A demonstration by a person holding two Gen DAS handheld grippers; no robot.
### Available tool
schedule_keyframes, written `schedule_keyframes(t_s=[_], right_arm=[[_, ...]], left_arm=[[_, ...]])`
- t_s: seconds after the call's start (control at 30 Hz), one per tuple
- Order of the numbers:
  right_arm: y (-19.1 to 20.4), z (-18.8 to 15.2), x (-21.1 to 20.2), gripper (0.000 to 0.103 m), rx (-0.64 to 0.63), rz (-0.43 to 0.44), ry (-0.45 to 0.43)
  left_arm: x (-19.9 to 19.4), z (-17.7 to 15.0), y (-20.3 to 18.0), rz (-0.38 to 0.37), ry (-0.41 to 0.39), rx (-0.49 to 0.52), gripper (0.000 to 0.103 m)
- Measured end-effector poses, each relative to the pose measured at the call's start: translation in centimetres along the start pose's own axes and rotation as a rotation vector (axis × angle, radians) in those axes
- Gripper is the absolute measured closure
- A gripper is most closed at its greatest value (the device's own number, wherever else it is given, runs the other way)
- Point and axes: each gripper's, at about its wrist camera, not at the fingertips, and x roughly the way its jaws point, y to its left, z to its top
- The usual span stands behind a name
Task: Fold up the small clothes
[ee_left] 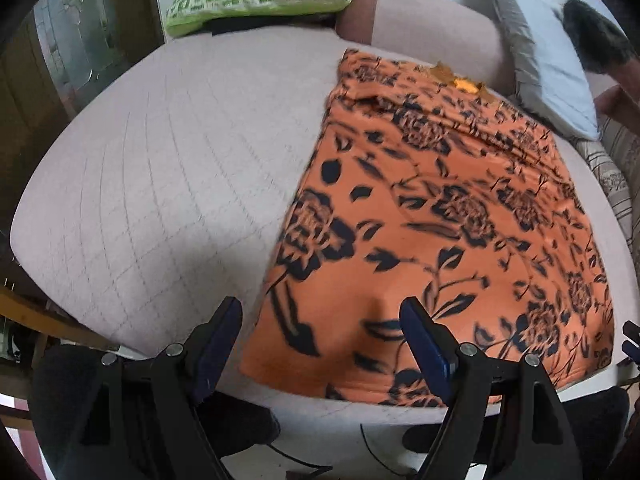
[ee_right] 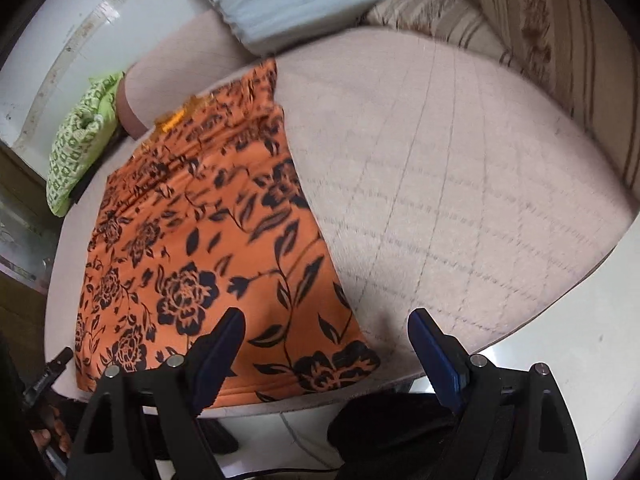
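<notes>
Both grippers, left point(ee_left: 320, 324) and right point(ee_right: 326, 334), fingers wide, empty, above orange garment point(ee_left: 460, 216) near edge.

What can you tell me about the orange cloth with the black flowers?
The orange garment is soft-looking fabric printed with black roses and leaves. It lies spread flat on the pale quilted bed cover, near edge close to the bed's edge. The far end is rumpled, with a small yellow-orange patch, perhaps a label. Nothing holds it: the left gripper and right gripper hover open over its near corners.
</notes>
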Motion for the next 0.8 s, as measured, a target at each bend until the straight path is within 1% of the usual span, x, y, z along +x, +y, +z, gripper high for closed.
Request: schedule_keyframes(t_s=[0.1,0.27,0.33,0.37,0.4,0.43,0.47,0.53,0.57,0.6,0.63,0.7,0.73,0.77,0.8], right_arm=[[-0.2,-0.1,1.3,0.017,-0.010,-0.010,0.046],[0.3,-0.3,2.7,0.018,-0.044,-0.016,0.078],[0.6,-0.6,3.0,0.025,-0.067,-0.032,0.088],[0.6,-0.7,3.2,0.037,-0.067,-0.033,0.099],[0.5,-0.7,3.3,0.043,-0.060,-0.026,0.112],[0.5,-0.8,3.3,0.045,-0.055,-0.027,0.113],[0.6,-0.8,3.2,0.045,-0.062,-0.033,0.107],[0.6,-0.8,3.1,0.045,-0.066,-0.045,0.107],[0.6,-0.7,3.2,0.042,-0.063,-0.055,0.111],[0.5,-0.7,3.2,0.038,-0.063,-0.060,0.112],[0.5,-0.6,3.2,0.037,-0.063,-0.064,0.112],[0.5,-0.6,3.5,0.037,-0.058,-0.055,0.113],[0.5,-0.7,3.6,0.038,-0.060,-0.053,0.112],[0.5,-0.8,3.6,0.049,-0.065,-0.049,0.111],[0.6,-0.8,3.6,0.071,-0.066,-0.040,0.119]], left_arm=[[0.3,-0.4,0.7,-0.015,0.018,-0.015,0.022],[0.1,-0.8,1.8,-0.040,0.021,-0.056,0.022],[0.0,-0.9,2.3,-0.039,0.022,-0.070,0.022],[0.2,-1.0,2.7,-0.044,0.028,-0.090,0.022],[0.4,-1.0,2.8,-0.046,0.036,-0.102,0.022],[0.7,-1.0,3.0,-0.051,0.051,-0.113,0.022],[0.9,-1.1,3.1,-0.061,0.065,-0.119,0.022],[1.4,-1.3,3.0,-0.072,0.085,-0.115,0.022],[1.4,-1.4,3.0,-0.074,0.083,-0.117,0.022],[1.5,-1.4,3.1,-0.084,0.078,-0.120,0.030],[1.6,-1.4,3.0,-0.087,0.089,-0.116,0.052],[2.0,-1.6,2.9,-0.102,0.116,-0.110,0.076],[1.9,-1.6,2.9,-0.097,0.112,-0.106,0.086],[1.7,-1.6,2.9,-0.110,0.108,-0.103,0.092],[1.5,-1.5,2.8,-0.118,0.107,-0.107,0.092]])
